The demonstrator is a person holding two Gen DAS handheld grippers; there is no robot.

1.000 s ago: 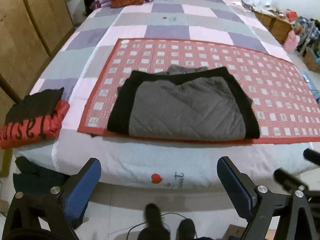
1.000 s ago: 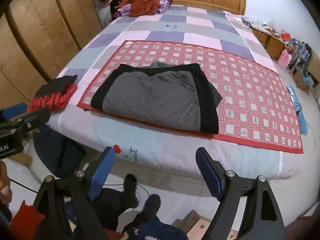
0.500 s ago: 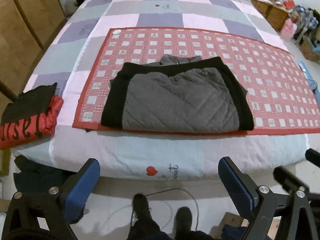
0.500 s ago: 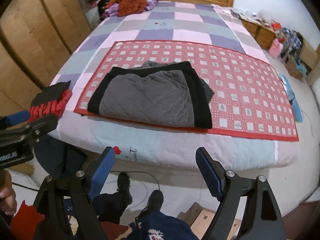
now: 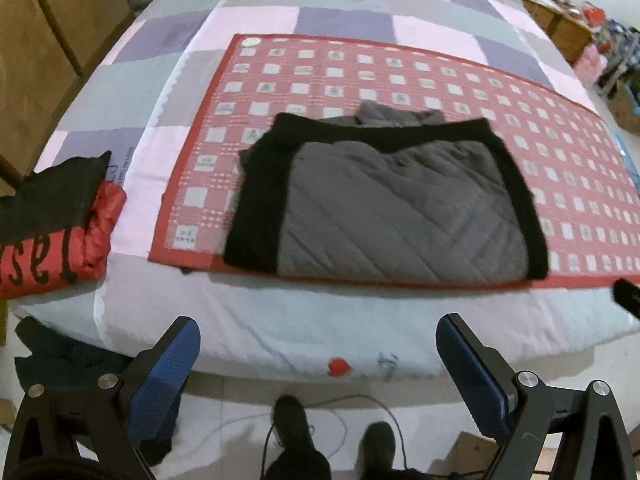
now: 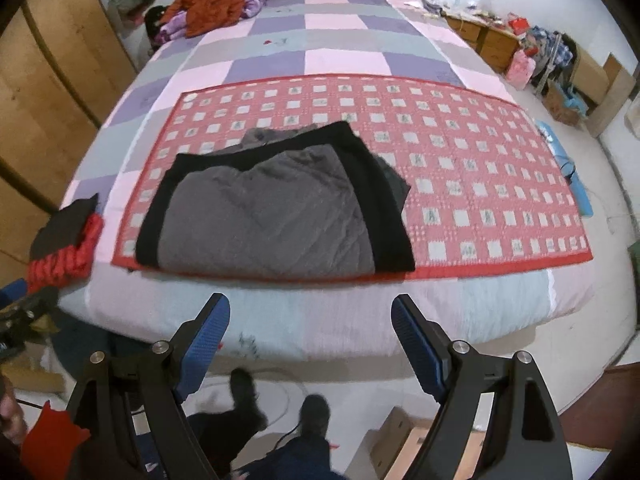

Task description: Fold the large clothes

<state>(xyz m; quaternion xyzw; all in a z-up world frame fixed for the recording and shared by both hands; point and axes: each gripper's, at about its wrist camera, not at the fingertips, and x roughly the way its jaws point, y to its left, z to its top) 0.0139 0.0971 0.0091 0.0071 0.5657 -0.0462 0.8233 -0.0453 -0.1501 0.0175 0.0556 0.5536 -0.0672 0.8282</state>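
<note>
A grey quilted jacket with black side bands (image 5: pixel 392 212) (image 6: pixel 272 216) lies folded into a rectangle on a red checked mat (image 5: pixel 400 76) (image 6: pixel 460 160), near the front edge of the bed. My left gripper (image 5: pixel 318 340) hangs open over the bed's front edge, short of the jacket, nothing between its blue pads. My right gripper (image 6: pixel 310 320) is also open and empty, in front of the jacket's near edge. The left gripper's tip shows at the left edge of the right wrist view (image 6: pixel 20 308).
A folded red and black garment (image 5: pixel 52 224) (image 6: pixel 64 244) rests on the bed's front left corner. Dark clothes lie on the floor below it (image 5: pixel 68 356). An orange coat (image 6: pixel 212 0) is piled by the headboard. Wooden wardrobes (image 6: pixel 48 92) stand left; the person's feet (image 5: pixel 296 424) and cardboard boxes (image 6: pixel 396 436) are below.
Both grippers have moved in toward the bed, so the jacket and mat look larger and nearer. The jacket has not moved. Both sets of jaws stay equally wide.
</note>
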